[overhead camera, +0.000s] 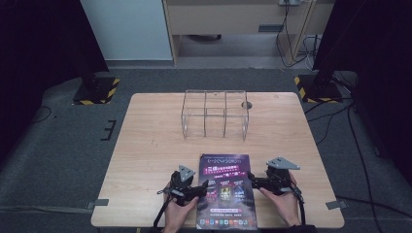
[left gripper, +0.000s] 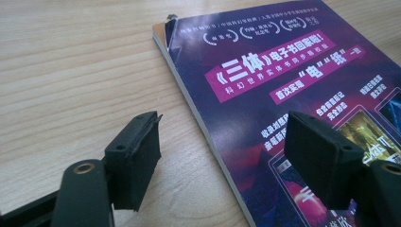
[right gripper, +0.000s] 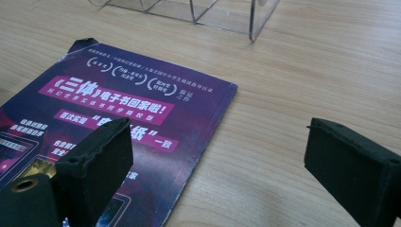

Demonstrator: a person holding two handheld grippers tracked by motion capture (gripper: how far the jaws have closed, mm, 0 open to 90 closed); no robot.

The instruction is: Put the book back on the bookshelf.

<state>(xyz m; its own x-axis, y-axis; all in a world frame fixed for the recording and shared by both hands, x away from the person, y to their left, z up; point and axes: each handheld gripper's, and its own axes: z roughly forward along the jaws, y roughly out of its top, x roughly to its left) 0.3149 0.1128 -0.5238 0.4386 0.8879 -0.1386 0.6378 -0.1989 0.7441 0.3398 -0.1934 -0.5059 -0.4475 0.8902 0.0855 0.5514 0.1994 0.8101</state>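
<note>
On the wooden counter point(overhead camera: 145, 141), both spread claws, left claw point(overhead camera: 203, 186) and right claw point(overhead camera: 251, 178), straddle the magazine's point(overhead camera: 227, 190) edges; next, each must pinch its side to lift.

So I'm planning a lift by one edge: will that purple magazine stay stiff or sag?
The magazine looks thin with a soft cover, so it would probably sag. Its glossy cover may slip in a gripper. Lying flat on the table, its edge is likely hard to get under.
</note>
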